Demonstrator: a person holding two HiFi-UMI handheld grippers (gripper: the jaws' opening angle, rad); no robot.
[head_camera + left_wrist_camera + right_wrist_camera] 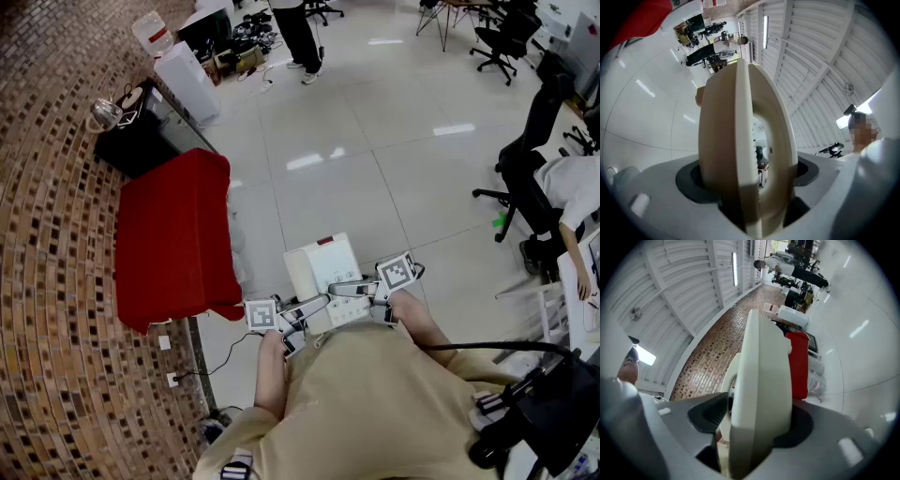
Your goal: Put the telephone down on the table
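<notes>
In the head view a white desk telephone (323,267) hangs above the tiled floor in front of the person, held from both sides. My left gripper (302,312) is shut on its near left edge, and my right gripper (364,291) is shut on its right edge. In the left gripper view the cream edge of the telephone (740,140) stands upright between the grey jaws of the left gripper (750,192). The right gripper view shows the same: the telephone (764,376) is clamped in the right gripper (754,430). A table under a red cloth (178,234) stands to the left, against the brick wall.
Beyond the red table are a black cabinet (136,141) with a kettle and a white water dispenser (187,80). Office chairs (525,178) and a seated person (574,192) are at the right. Another person (298,37) stands far ahead. A cable runs to a wall socket (172,379).
</notes>
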